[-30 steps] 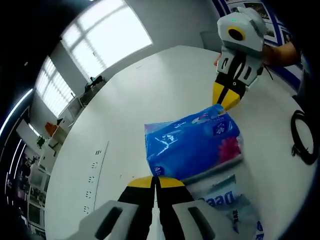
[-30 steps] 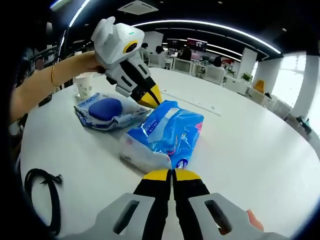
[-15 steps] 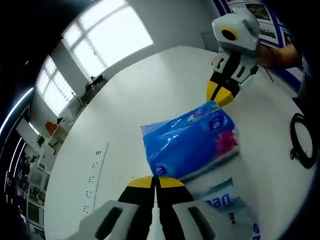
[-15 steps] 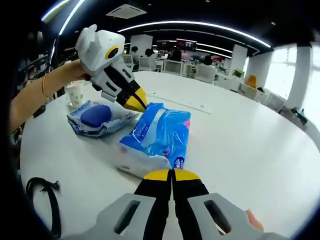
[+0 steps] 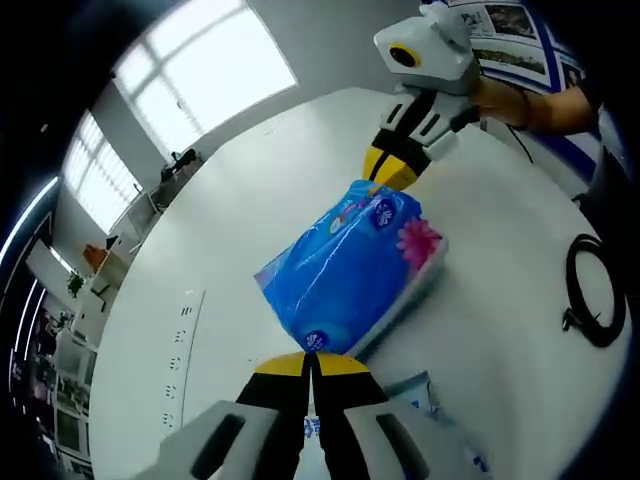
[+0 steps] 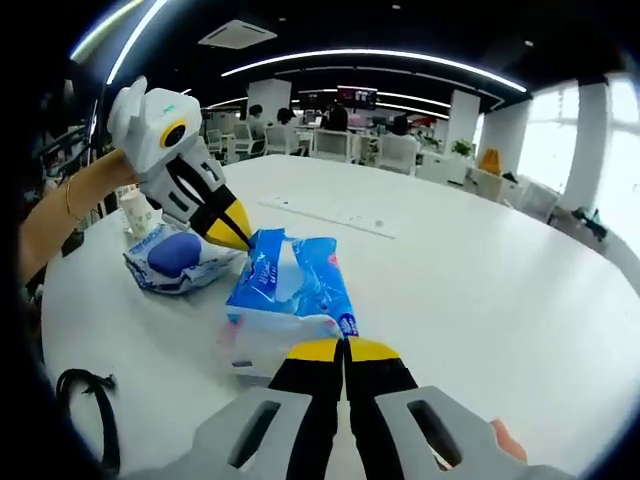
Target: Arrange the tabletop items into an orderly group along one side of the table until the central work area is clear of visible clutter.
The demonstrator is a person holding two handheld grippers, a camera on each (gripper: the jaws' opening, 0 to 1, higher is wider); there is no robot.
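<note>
You held both grippers closed on opposite ends of the blue tissue pack (image 5: 352, 267) on the white table (image 5: 250, 220): left gripper (image 5: 311, 360), right gripper (image 6: 344, 347). A wet-wipes pouch (image 6: 175, 258) and paper cup (image 6: 136, 212) lay beside it.

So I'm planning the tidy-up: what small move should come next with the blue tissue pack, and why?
Probably nudge the blue tissue pack toward the wipes pack by the paper cup. Both shut grippers, left and right, sit at its opposite ends, and it lies apart from those two.
</note>
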